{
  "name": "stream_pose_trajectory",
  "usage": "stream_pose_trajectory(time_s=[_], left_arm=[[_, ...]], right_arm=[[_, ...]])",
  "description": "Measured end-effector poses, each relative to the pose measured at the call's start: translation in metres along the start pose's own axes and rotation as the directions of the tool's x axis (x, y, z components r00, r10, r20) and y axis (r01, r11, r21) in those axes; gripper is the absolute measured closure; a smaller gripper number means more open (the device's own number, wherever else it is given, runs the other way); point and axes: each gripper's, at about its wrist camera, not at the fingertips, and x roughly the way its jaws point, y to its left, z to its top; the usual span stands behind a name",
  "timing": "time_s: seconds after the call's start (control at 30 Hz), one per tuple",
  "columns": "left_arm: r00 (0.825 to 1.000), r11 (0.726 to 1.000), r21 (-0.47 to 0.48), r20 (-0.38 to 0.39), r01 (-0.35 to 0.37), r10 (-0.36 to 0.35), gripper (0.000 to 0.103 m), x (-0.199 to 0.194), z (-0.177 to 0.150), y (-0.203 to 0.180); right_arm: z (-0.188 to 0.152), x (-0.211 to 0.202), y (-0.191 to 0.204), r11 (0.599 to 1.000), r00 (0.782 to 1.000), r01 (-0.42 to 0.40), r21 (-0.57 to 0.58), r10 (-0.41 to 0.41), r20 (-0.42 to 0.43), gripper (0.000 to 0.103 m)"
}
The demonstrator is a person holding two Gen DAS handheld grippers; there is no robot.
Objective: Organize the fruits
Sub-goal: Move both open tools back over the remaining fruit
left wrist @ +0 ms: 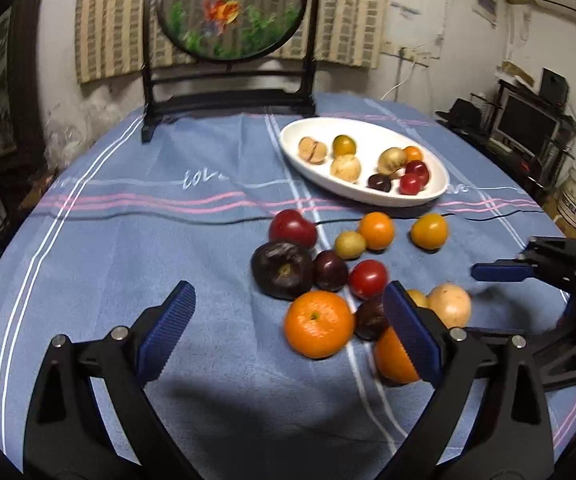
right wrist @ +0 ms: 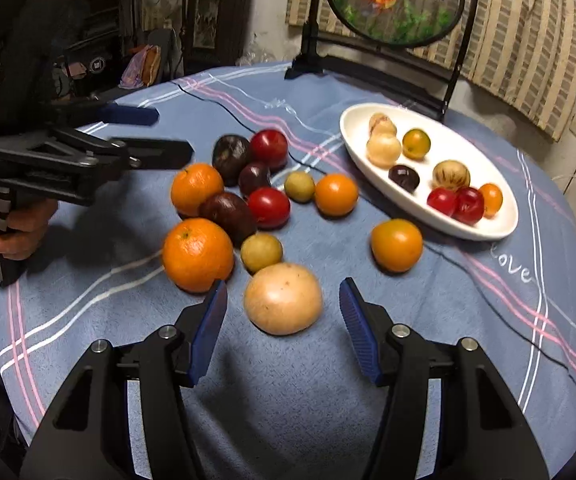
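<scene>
Over at the left of the right wrist view, the left tool [right wrist: 172, 136] gapes wide, empty. Centre, loose fruits [right wrist: 268, 208] crowd the desk's cloth [right wrist: 468, 312]; the right tool [right wrist: 284, 316] stands half-open around a pale fruit [right wrist: 283, 298], pads clear. Right, white dish [right wrist: 488, 232], and "love" [right wrist: 512, 268] stitched beneath.

The right tongs [right wrist: 284, 320] stand apart around a pale round fruit [right wrist: 283, 298] without touching it. Behind it, oranges, red and dark fruits lie loose on the blue surface [right wrist: 288, 400]. The white oval dish [right wrist: 488, 232] holds more fruits. The left tongs [right wrist: 168, 136] hover at the left, empty.
</scene>
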Motion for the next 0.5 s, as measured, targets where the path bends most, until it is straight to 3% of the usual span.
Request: stream_pose_trajectory(time_s=[0.5], left_arm=[[1.000,1.000,0.015,0.008,-0.020,0.020,0.007,-0.001,0.002,0.000]], right_arm=[[-0.009,0.020,-0.001,0.999,0.998,-0.021,0.039,0.024,-0.062,0.044]])
